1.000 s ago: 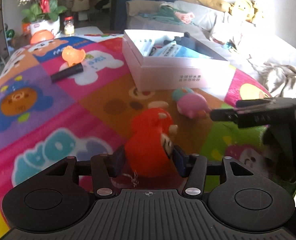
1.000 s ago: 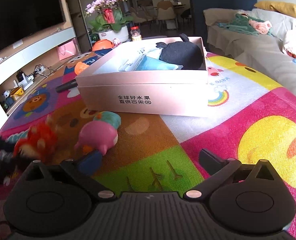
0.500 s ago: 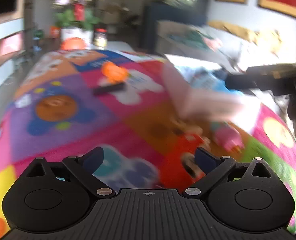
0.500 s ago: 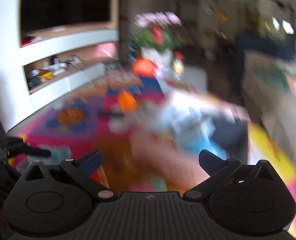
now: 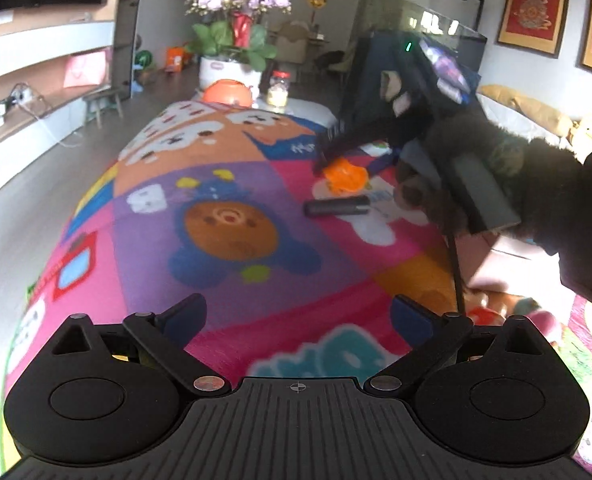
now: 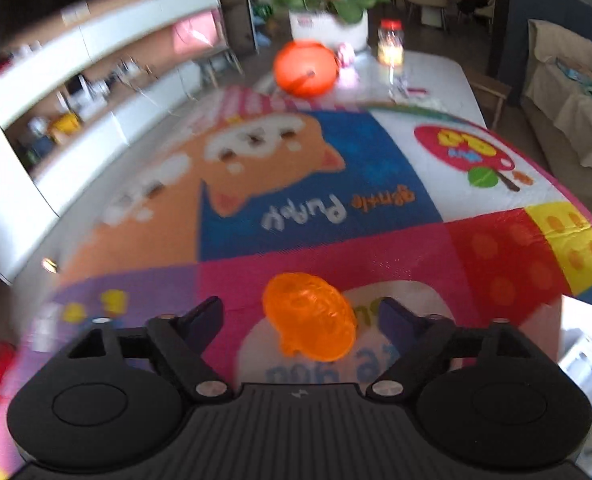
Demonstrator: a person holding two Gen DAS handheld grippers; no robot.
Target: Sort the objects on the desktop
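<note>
Both wrist views share orange toy (image 5: 344, 178) (image 6: 310, 328).

Potted plant (image 5: 235, 36) with pale purple blooms stands at the far end of the tabletop (image 5: 223, 264), which is covered by a bright cartoon-print mat. Round orange ball (image 6: 306, 68) sits just in front of the white pot. Glass jar (image 5: 277, 90) with red lid beside it. White wall shelving (image 5: 35, 92) runs along the left. Two red framed pictures (image 5: 534, 4) hang at upper right. Sofa (image 6: 572, 92) with beige cover at right.
</note>
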